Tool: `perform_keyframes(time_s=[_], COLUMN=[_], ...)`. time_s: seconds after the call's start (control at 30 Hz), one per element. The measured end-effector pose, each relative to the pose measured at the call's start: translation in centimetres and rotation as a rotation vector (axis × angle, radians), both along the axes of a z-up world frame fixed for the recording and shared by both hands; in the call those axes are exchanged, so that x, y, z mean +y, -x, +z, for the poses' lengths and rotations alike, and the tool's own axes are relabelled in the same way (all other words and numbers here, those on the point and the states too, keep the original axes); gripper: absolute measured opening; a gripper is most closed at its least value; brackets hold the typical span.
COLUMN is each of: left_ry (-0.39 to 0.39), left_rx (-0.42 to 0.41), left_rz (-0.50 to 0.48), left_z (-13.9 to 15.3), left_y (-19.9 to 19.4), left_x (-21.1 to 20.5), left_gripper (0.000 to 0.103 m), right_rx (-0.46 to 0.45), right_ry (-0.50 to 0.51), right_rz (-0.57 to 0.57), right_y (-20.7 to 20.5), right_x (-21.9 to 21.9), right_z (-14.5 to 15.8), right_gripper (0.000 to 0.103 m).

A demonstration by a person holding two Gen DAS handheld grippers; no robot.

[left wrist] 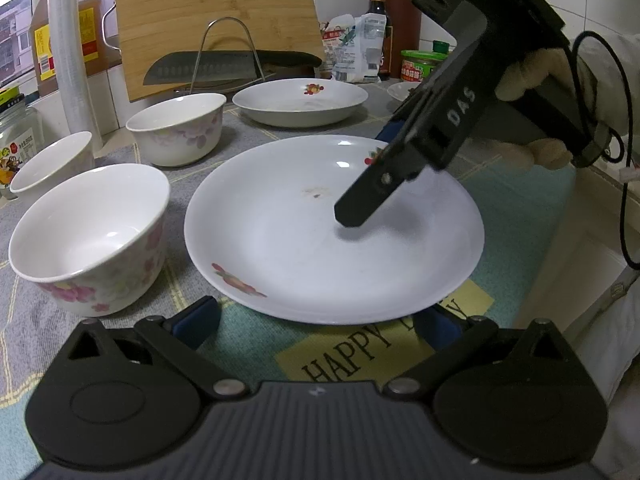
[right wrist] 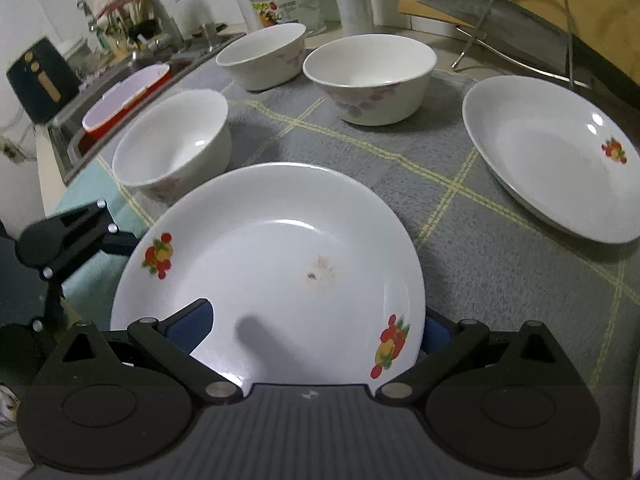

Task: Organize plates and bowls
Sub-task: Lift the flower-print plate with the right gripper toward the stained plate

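Counter point(right wrist: 500, 240): covered by a grey mat with pale yellow grid lines; carries all the dishes.
Cutting board point(left wrist: 212, 20): bamboo, leaning at 12 o'clock behind a wire rack that holds a cleaver point(left wrist: 208, 68).
Near plate point(left wrist: 332, 232): white, fruit prints on the rim, a small brownish smudge at its centre; lies in the middle of the mat.
Far plate point(left wrist: 300, 100): same pattern, at 12 o'clock from the near plate, well apart from it.
Bowls: three white floral ones at 9 to 11 o'clock of the near plate, the nearest point(left wrist: 92, 236) just beside its rim.
Right gripper point(right wrist: 316, 328): jaws wide, one blue pad over the plate's inside, the other outside its rim at 3 o'clock; whether they touch it, cannot tell.
Left gripper point(left wrist: 316, 320): jaws wide, holding nothing, just short of the plate's edge at 6 o'clock.
Gloved hand point(left wrist: 552, 92): grips the right gripper's handle.
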State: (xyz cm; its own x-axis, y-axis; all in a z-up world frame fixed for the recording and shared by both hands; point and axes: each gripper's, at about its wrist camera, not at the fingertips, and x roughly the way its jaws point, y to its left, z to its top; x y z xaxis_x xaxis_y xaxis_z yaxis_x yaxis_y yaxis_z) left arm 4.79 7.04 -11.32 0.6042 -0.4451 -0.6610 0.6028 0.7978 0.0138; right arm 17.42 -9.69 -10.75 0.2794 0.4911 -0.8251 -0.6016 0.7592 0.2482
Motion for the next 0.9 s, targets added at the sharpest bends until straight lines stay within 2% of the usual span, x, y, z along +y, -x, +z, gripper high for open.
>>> perform_keyframes(time_s=[0.73,0.9], left_ry=[-0.034,-0.046], left_rx=[-0.031,-0.04], left_rz=[-0.045,-0.058], left_z=[0.2,0.3], left_y=[-0.2,-0.2], left_x=[-0.4,-0.5], left_gripper=[0.103,0.103], right_rx=[0.116,0.126], right_ry=[-0.135,-0.137], right_rz=[-0.011,-0.009], right_y=[-1.8,-1.9], right_x=[-1.3,-1.2], right_z=[0.1,0.1], right_gripper=[0.103,0.103])
